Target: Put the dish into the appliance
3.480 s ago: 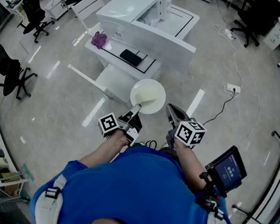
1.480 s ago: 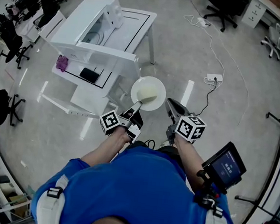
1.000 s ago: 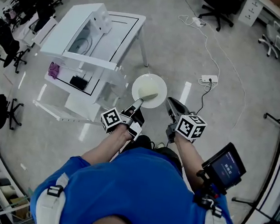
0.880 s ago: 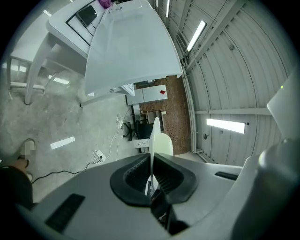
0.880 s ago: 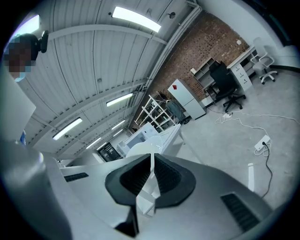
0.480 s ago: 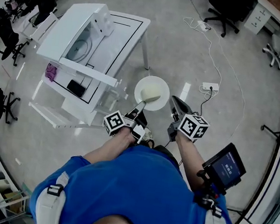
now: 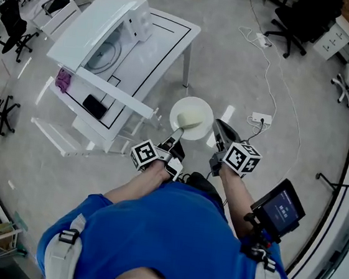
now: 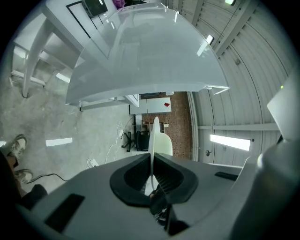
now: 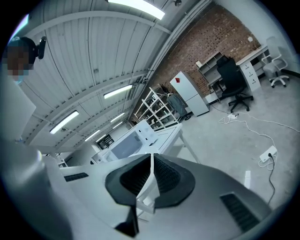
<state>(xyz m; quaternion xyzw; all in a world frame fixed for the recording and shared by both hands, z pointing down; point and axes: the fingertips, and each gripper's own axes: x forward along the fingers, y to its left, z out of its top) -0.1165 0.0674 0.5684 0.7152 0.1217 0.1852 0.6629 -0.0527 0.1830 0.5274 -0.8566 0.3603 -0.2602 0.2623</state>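
A white round dish (image 7: 191, 117) is held out level over the floor, with my left gripper (image 7: 178, 134) shut on its near rim. In the left gripper view the dish (image 8: 155, 137) shows edge-on between the closed jaws. My right gripper (image 7: 219, 129) hangs beside the dish on its right, shut, with nothing in it; its jaws (image 9: 151, 164) meet along a thin line. The white appliance (image 7: 105, 34) stands on a white table (image 7: 170, 38) at the upper left, its door (image 7: 114, 91) swung open. It also shows ahead in the right gripper view (image 9: 126, 143).
A black flat device (image 7: 95, 106) and a purple cloth (image 7: 63, 80) lie on the table's near part. A power strip (image 7: 261, 119) with a cable lies on the floor to the right. Office chairs (image 7: 298, 18) stand at the far edges. A small screen (image 7: 278, 210) hangs at the person's hip.
The table and appliance have swung round to the left of the view and lie closer to the dish. The left gripper has kept its hold; the right gripper stayed shut beside it.
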